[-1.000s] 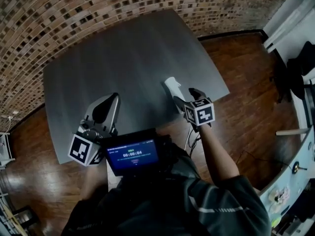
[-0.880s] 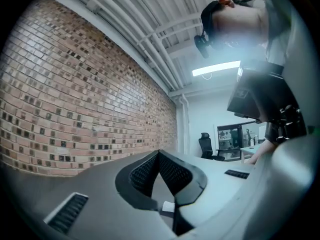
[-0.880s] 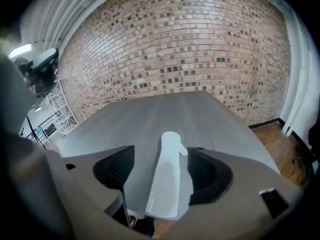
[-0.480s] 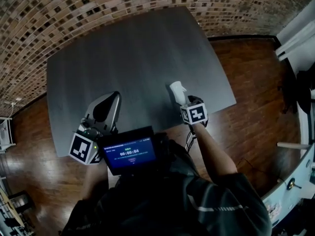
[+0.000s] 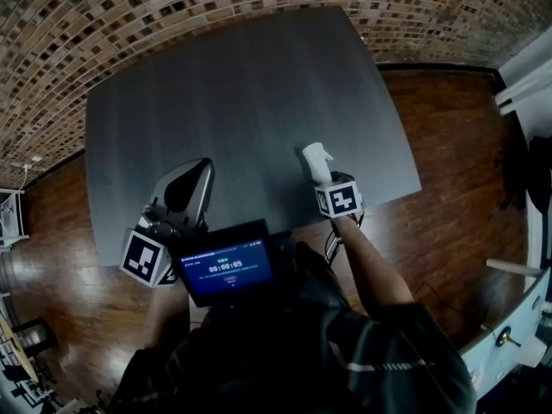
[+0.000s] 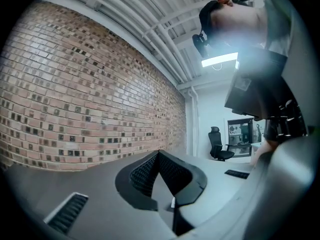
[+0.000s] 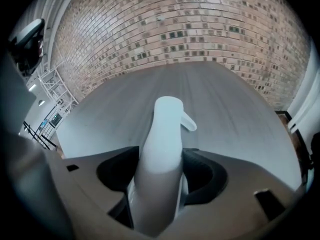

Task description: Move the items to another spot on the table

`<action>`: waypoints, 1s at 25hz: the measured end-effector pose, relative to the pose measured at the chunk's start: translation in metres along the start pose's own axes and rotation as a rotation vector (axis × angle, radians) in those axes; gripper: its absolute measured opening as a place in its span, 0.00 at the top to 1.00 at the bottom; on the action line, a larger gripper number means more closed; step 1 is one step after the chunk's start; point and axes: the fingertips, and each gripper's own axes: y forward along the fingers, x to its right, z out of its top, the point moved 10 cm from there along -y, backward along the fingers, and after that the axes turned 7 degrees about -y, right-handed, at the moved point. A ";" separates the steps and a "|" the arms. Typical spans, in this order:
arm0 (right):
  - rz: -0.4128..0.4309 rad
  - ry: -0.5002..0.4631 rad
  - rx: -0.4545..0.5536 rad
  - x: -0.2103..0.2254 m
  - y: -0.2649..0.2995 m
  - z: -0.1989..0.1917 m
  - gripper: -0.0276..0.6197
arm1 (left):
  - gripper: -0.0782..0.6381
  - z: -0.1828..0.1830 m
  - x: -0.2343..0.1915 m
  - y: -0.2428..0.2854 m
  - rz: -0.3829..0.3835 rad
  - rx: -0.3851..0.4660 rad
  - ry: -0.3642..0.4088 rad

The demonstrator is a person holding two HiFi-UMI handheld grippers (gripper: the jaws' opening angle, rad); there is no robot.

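A white spray bottle stands upright near the front right edge of the dark grey table. My right gripper reaches it from the near side. In the right gripper view the bottle fills the gap of the right gripper. The jaws are closing and both pads lie against its sides. My left gripper hovers at the table's front left, tilted upward. In the left gripper view the left gripper is shut with nothing in it.
A brick wall runs behind the table and wooden floor lies to the right. A small screen sits at the person's chest. An office chair shows far off in the left gripper view.
My right gripper has moved in from beside the bottle until its jaws stand round the bottle. The left gripper has stayed where it was.
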 end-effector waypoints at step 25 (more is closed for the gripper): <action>0.075 0.029 0.218 -0.061 -0.051 0.030 0.53 | 0.90 0.038 -0.020 -0.060 0.017 0.014 0.097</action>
